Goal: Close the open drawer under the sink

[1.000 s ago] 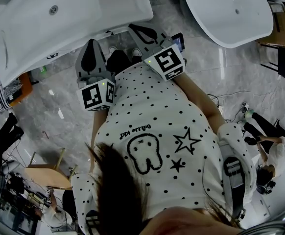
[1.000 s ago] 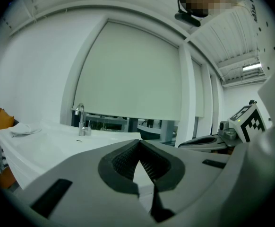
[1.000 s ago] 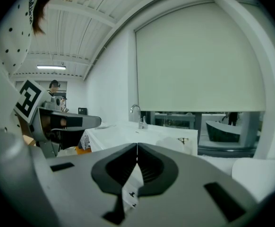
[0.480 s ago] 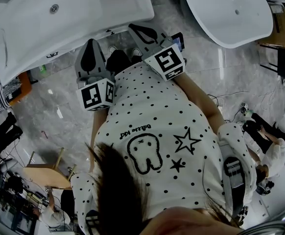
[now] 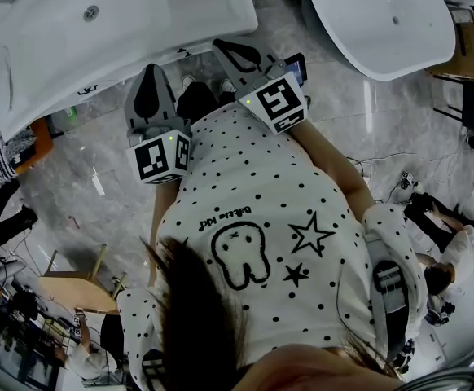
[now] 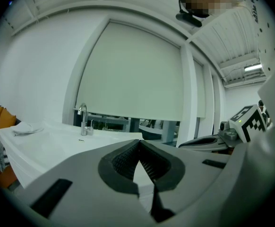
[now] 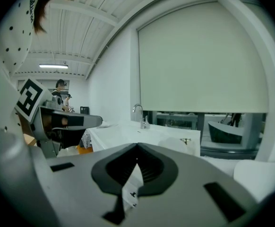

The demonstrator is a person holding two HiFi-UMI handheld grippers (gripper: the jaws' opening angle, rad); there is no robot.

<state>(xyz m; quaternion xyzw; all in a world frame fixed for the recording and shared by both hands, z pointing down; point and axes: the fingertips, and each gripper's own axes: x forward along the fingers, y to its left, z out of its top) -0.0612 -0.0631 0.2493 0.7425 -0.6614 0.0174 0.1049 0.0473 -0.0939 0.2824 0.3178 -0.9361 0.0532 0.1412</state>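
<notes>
Drawer under the sink hidden below the rim of the white sink (image 5: 131, 23) in the head view; not made out in either gripper view. Left gripper (image 5: 151, 72) and right gripper (image 5: 221, 47) side by side near the sink's front edge, pointed toward it. Fingers of both pressed together at the tips, pinching nothing. Chrome faucet (image 6: 82, 118) upright on the sink top, beyond the left jaws.

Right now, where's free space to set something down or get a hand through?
Free: flat end of the sink counter beside the basin; floor strip between it and the tub. Crowded: floor by the stool lower left, cables and people at right.
</notes>
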